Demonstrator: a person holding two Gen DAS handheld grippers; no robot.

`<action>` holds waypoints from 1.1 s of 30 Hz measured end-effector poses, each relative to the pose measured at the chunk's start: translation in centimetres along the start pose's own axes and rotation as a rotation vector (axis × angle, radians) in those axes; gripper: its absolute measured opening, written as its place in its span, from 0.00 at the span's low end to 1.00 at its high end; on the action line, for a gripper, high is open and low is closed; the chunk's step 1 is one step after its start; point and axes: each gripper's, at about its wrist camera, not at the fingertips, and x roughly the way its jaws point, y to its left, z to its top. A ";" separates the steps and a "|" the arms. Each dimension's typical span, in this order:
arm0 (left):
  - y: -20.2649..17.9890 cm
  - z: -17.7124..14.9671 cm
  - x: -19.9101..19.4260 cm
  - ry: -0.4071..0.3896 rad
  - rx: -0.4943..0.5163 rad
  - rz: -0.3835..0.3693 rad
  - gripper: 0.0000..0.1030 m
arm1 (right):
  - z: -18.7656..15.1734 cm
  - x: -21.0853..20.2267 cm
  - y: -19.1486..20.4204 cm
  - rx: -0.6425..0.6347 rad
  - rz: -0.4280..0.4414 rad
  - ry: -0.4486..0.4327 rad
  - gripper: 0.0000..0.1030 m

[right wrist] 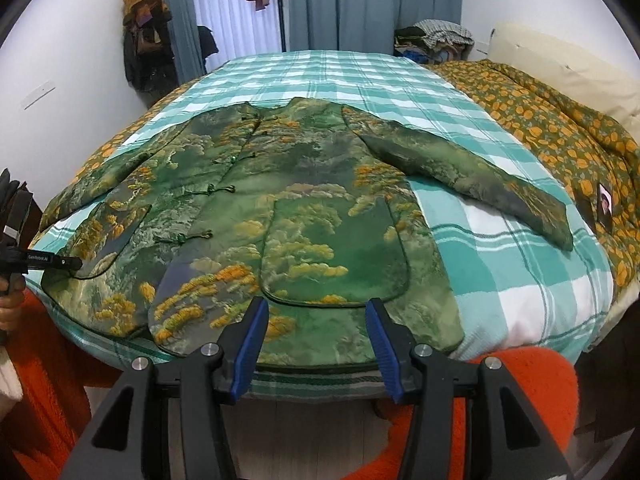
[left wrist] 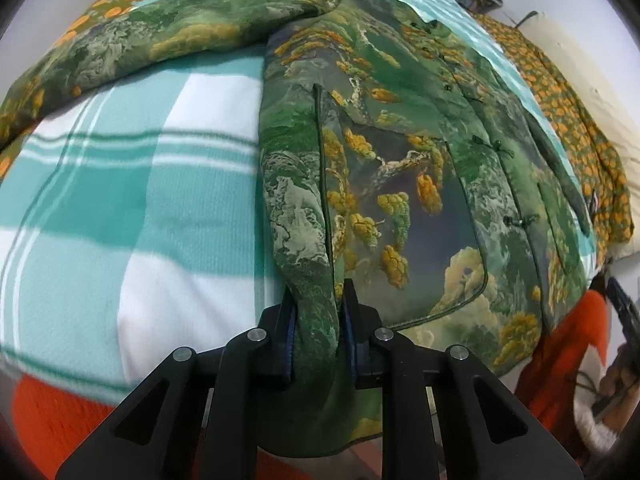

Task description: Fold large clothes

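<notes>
Just one jacket (right wrist: 256,216), two tongs.

Jacket (right wrist: 280,208): woven cloth, slight sheen, raised brocade-like pattern, cord piping, knotted cloth buttons. Blanket (left wrist: 140,200): soft matt checked cloth, fine ribbed texture. Quilt (right wrist: 560,132): matt printed cotton. Left gripper (left wrist: 316,312): matt black plastic, bright metal pins, ribbed blue pads.

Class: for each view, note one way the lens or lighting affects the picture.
Left wrist: fisheye bulges the bed into a dome, corners dark. Right wrist: the jacket is evenly lit, the bright window washes out, edges curve.
</notes>
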 end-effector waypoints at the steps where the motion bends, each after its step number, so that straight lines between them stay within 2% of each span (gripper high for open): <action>1: 0.2 -0.2 0.0 -0.002 -0.007 -0.002 0.17 | 0.1 0.0 0.3 -0.011 -0.002 -0.004 0.50; 4: 0.0 0.6 0.5 -0.016 -0.011 0.014 0.23 | 0.2 0.1 0.9 -0.039 -0.001 -0.005 0.50; 6: -0.5 0.8 0.2 -0.046 0.012 0.067 0.39 | 0.3 0.3 1.2 -0.054 0.004 -0.001 0.50; 7: -0.5 0.7 -0.2 -0.058 0.022 0.084 0.42 | 0.4 0.3 1.4 -0.062 0.005 -0.001 0.50; 8: -0.7 0.6 -0.9 -0.077 0.030 0.111 0.50 | 0.4 0.3 1.6 -0.069 0.004 -0.005 0.50; 12: -1.5 0.5 -4.3 -0.191 0.043 0.143 0.76 | 0.4 -0.3 2.2 -0.097 -0.009 -0.035 0.50; 17: -4.5 0.7 -8.8 -0.379 0.096 0.255 0.99 | 0.4 -0.3 3.1 -0.136 -0.010 -0.048 0.66; 19: -5.5 0.7 -9.8 -0.427 0.116 0.271 0.99 | 0.4 -0.3 3.6 -0.151 -0.015 -0.056 0.74; 23: -7.8 0.9 -10.0 -0.415 0.165 0.275 0.99 | 0.3 -0.4 4.2 -0.170 -0.021 -0.076 0.75; 26: -9.7 0.5 -9.8 -0.442 0.196 0.299 1.00 | 0.3 -0.5 4.3 -0.179 -0.034 -0.088 0.75; 33: -12.5 -0.4 -10.6 -0.509 0.243 0.228 1.00 | 0.4 -0.6 3.2 -0.142 -0.047 -0.094 0.76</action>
